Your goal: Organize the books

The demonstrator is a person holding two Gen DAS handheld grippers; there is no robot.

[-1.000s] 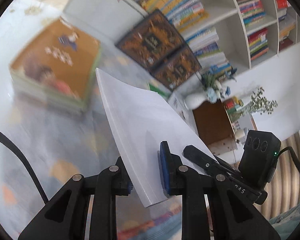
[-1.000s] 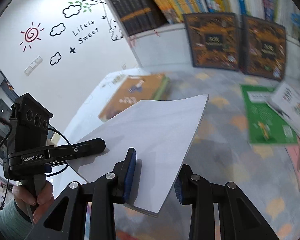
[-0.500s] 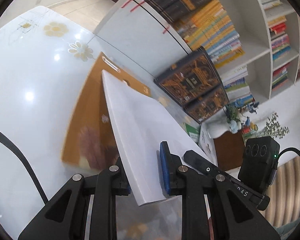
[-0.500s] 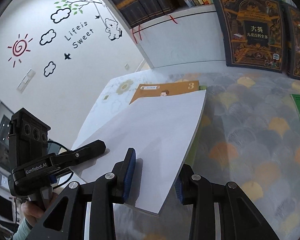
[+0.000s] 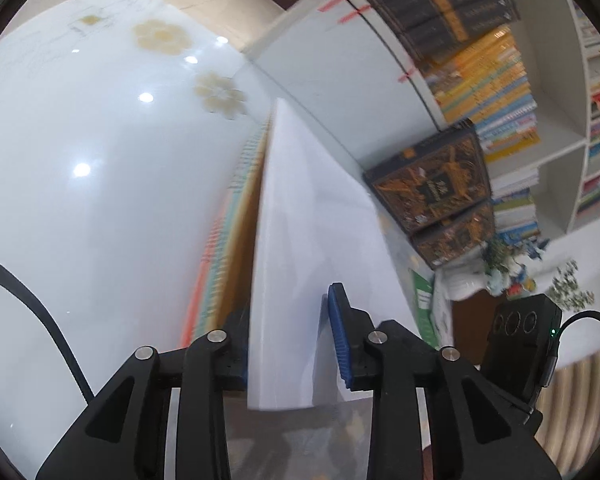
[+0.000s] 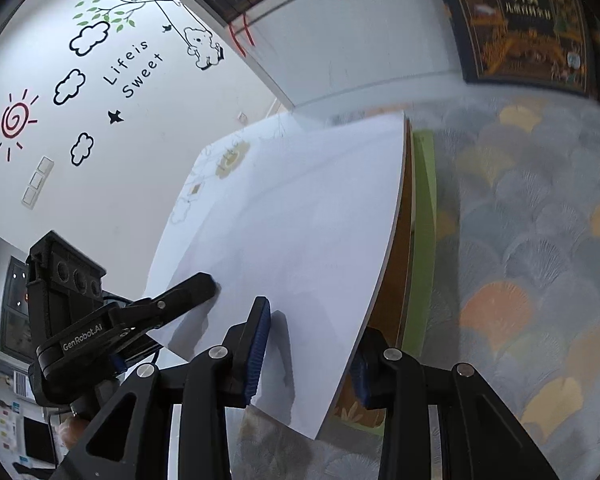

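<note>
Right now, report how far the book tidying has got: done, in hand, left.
Done: a stack of books already lies on the white table.
In hand: both grippers carry a white-covered book just above that stack; the right gripper pinches it, while the left gripper is opening its jaws around it.
Left: letting go, then the green book further along the patterned cloth.

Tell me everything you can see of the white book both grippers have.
The white book is thin, with a plain matte white cover, slightly bowed. It lies tilted just above the stack of books on the table. The right gripper clamps one corner; the left gripper, jaws opening, is at the adjacent corner.
</note>
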